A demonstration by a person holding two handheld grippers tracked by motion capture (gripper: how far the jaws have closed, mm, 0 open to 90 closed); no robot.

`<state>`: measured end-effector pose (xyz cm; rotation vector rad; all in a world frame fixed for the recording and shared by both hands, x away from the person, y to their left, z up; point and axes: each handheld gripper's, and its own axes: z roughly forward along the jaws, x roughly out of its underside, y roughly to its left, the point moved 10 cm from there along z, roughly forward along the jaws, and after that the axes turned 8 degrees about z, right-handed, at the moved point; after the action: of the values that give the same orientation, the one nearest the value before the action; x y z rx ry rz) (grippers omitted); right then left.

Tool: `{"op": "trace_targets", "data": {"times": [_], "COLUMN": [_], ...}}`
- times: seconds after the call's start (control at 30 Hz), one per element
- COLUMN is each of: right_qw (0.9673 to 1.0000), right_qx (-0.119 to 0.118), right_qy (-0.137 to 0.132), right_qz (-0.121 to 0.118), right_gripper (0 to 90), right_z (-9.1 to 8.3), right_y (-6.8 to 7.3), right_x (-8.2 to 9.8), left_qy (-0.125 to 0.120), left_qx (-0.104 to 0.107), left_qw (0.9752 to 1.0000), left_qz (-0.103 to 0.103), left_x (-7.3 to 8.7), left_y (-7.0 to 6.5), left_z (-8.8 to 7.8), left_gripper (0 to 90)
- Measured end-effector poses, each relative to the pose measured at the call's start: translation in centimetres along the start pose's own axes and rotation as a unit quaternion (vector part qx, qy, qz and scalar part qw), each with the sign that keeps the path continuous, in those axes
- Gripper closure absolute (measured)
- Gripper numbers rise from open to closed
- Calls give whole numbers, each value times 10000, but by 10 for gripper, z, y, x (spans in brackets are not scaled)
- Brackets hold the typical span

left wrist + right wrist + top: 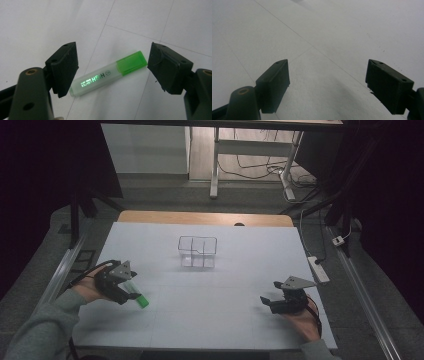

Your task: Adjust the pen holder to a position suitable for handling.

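Highlighter (107, 73): translucent body, green cap, lying flat on the white bench top (225, 290) near its left edge, toward the near side. In the left gripper view it lies between the two spread jaws; its capless end passes behind the left-hand pad, so contact there cannot be judged, and the cap end stops just short of the other pad. Printed lettering on the barrel reads partly as "HIGH LIGHTER"; the smaller marks are too small to read. In the high view the green cap (142, 301) shows and the barrel is largely hidden under the tool.

Left gripper (131, 291): held in the person's left hand (90, 287), jaws open wide over the highlighter, not clamped on it.

Right gripper (267, 292): held in the right hand (302, 322) near the bench's right edge and near side, jaws open, holding nothing. The right gripper view shows bare white surface with faint seam lines between the pads.

Clear compartmented container (197, 251): stands toward the far middle of the bench, well apart from both grippers; its inner dividers are hard to make out.

Open room: bare surface lies between the two grippers and between them and the container. A strip of wood (200, 217) shows along the far edge.
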<state>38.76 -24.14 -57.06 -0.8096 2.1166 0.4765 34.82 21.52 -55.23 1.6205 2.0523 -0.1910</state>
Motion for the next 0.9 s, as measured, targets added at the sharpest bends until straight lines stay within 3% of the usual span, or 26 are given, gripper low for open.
{"op": "trace_targets", "data": {"times": [0.27, 0.6, 0.77, 0.9], "right_qw": [10000, 10000, 10000, 10000], "right_qx": [-9, 2, -1, -29], "right_qy": [-8, 1, 3, 53], "right_qz": [13, -26, -41, -68], "right_gripper": [188, 190, 191, 189], "right_z": [-1, -1, 1, 2], "right_y": [0, 2, 2, 4], "right_x": [0, 0, -1, 0], "left_qy": [27, 93, 250, 377], "left_qx": [144, 355, 523, 662], "left_qw": [9996, 9962, 9920, 9870], "left_qz": [245, 795, 1121, 1412], "left_x": [-1, -3, -1, 0], "left_y": [-4, -2, 0, 2], "left_z": [-1, 2, 5, 5], "left_gripper": [245, 243, 242, 250]}}
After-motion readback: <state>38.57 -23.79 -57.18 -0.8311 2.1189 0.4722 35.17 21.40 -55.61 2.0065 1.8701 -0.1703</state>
